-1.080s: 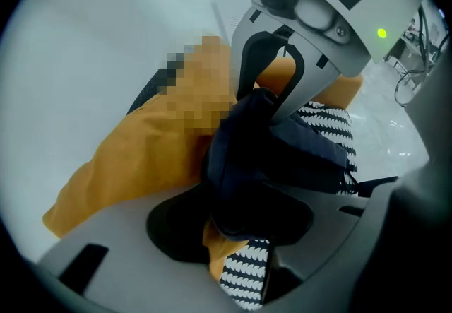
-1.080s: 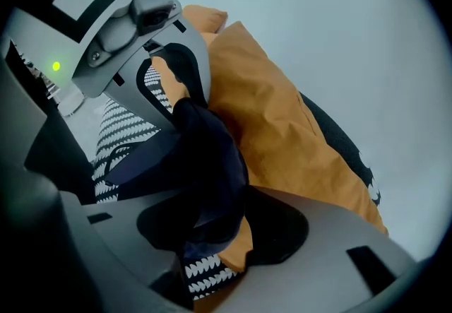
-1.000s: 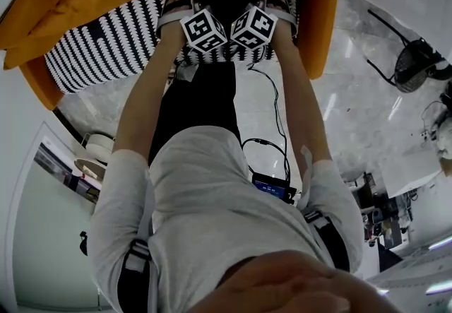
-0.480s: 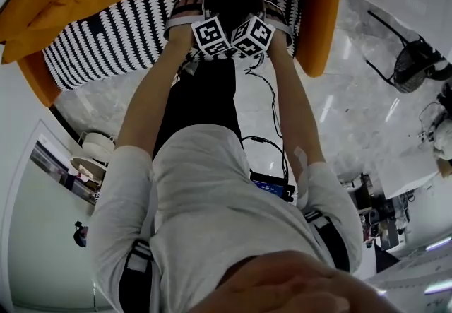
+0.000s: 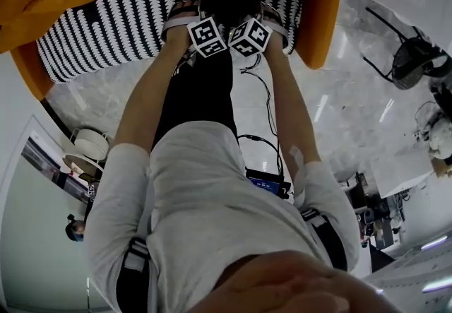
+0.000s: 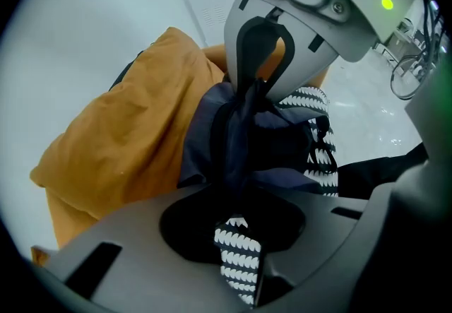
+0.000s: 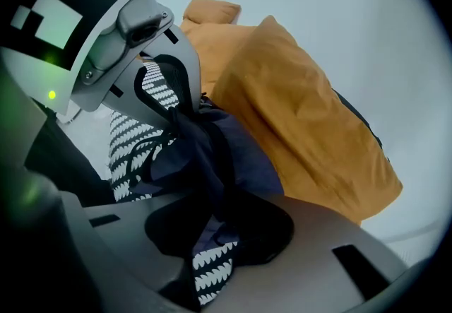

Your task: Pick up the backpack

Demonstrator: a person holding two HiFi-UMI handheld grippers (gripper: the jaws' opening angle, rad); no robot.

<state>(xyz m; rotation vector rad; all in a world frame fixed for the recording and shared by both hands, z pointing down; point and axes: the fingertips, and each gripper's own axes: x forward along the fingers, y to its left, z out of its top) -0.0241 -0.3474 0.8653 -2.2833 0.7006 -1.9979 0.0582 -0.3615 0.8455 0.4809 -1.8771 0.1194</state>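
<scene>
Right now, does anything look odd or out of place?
Nothing spilled or damaged. The backpack sits crumpled on the sofa, its fabric bunched between the jaws of the left gripper and right gripper, which have just been closing on it.

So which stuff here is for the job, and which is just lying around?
For the job: dark backpack; left gripper and right gripper, jaws just closed onto its fabric.
Just lying about: orange cushion, black-and-white cover, fan, cable.

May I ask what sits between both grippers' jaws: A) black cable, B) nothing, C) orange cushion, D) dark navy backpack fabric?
D: in each gripper view, dark fabric of the backpack is bunched between the jaws of the left gripper and the right gripper, which have just been closing on it.
</scene>
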